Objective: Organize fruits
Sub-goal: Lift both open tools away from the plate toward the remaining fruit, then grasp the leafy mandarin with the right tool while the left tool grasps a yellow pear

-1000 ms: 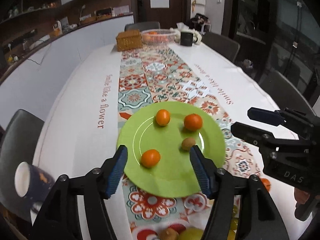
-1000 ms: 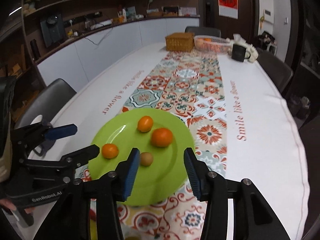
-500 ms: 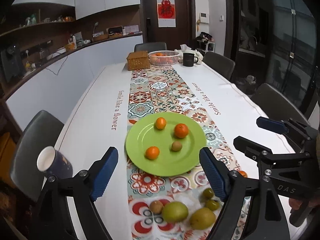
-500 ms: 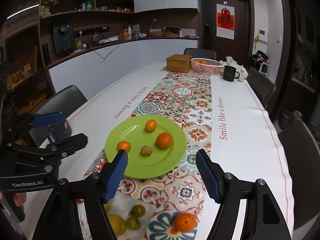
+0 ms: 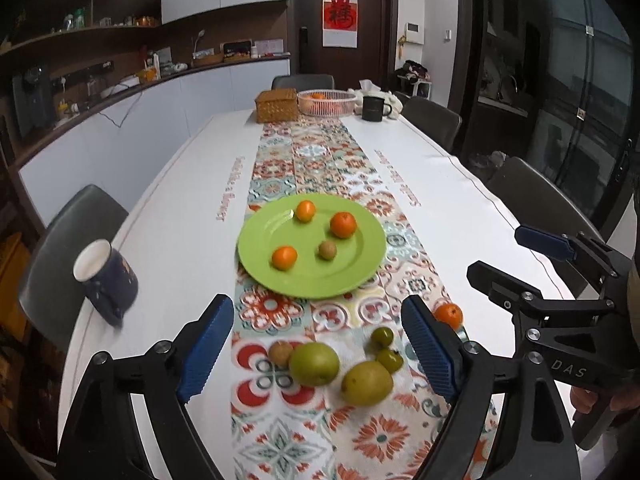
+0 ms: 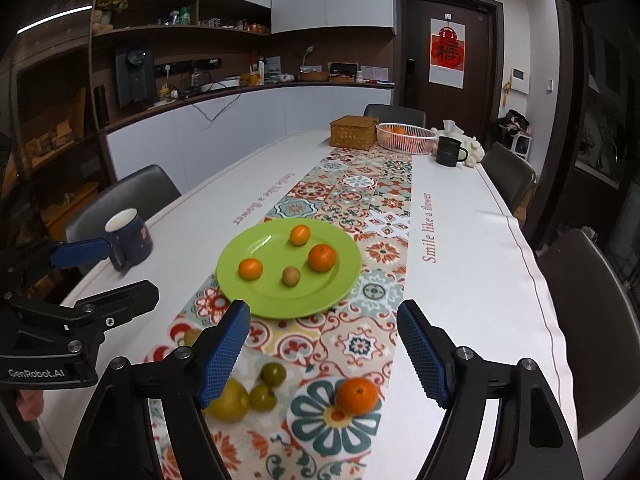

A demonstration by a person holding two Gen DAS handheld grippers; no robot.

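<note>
A green plate [image 5: 360,264] [image 6: 240,280] on the patterned runner holds three small oranges and a brown kiwi [image 5: 327,249] [image 6: 291,276]. Nearer me lie two green pears [image 5: 314,363] [image 5: 367,383], two small green fruits [image 5: 382,336], a brown fruit [image 5: 280,353] and a loose orange [image 5: 449,315] [image 6: 357,395]. My left gripper [image 5: 318,346] is open and empty above the loose fruit. My right gripper [image 6: 323,350] is open and empty; the loose orange lies between its fingers, lower down.
A dark blue mug [image 5: 106,276] [image 6: 130,237] stands near the table's left edge. At the far end are a wicker box [image 5: 277,106], a white basket of oranges [image 5: 326,102] and a black mug [image 5: 374,108]. Chairs surround the table.
Both grippers have pulled back and up from the plate. The loose fruit near the table's front has come into view. Both stay open and empty.
</note>
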